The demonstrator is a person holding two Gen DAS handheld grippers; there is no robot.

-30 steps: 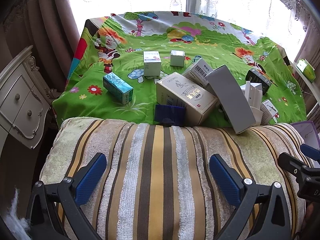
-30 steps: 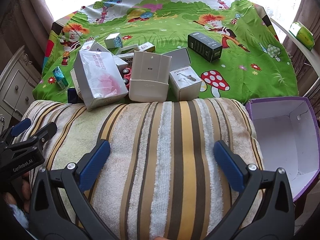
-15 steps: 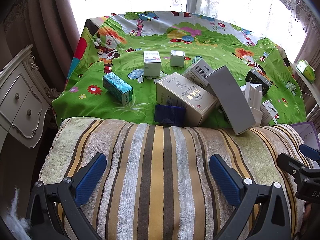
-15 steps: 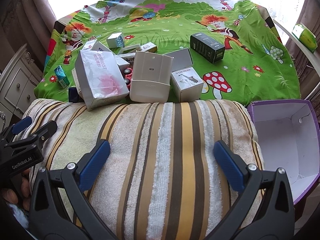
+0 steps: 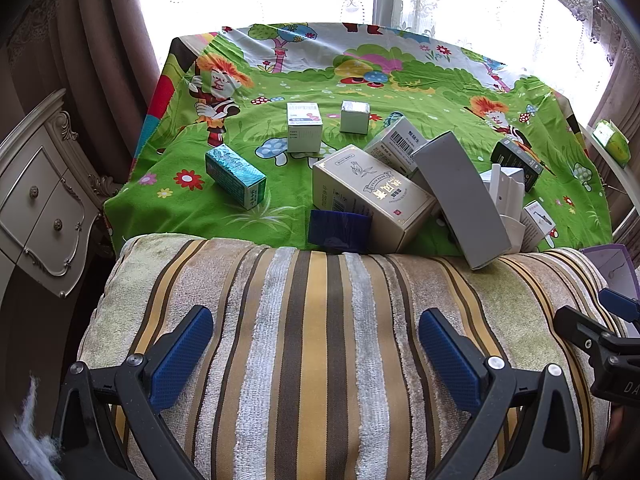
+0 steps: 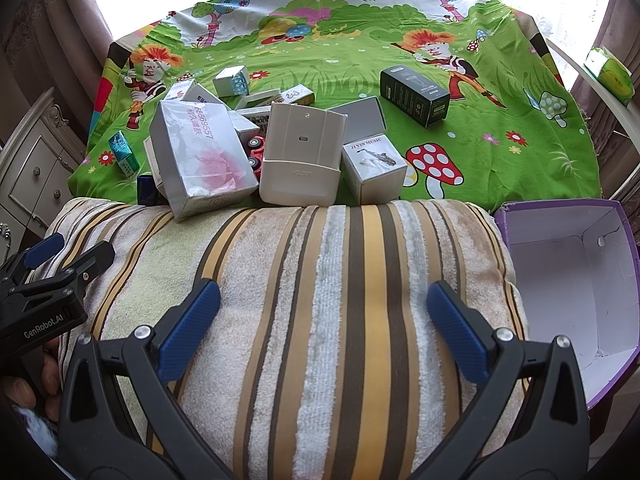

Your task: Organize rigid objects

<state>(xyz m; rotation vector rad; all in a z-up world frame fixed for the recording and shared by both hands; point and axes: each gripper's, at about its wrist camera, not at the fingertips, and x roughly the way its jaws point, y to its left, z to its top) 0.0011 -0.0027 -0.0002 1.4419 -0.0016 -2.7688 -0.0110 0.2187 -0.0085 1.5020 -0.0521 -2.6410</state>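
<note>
Boxes are heaped along the near edge of the worktop point(image 6: 500, 92), right behind the striped cushion point(image 6: 320, 280), and that heap looks sketchy. The grey box point(image 5: 460, 196) is tilted with its low corner resting on the cushion, and the white box with pink print point(image 6: 200, 156) leans out over it too. Pull the beige holder point(image 6: 300, 160) or the music box point(image 6: 374, 168) first and I'd guess the leaners slide off. Left tongs point(image 5: 316, 352) and right tongs point(image 6: 324, 328) are both spread wide, holding nothing, over the cushion. The purple bin point(image 6: 572, 280) sits off the near right corner.
</note>
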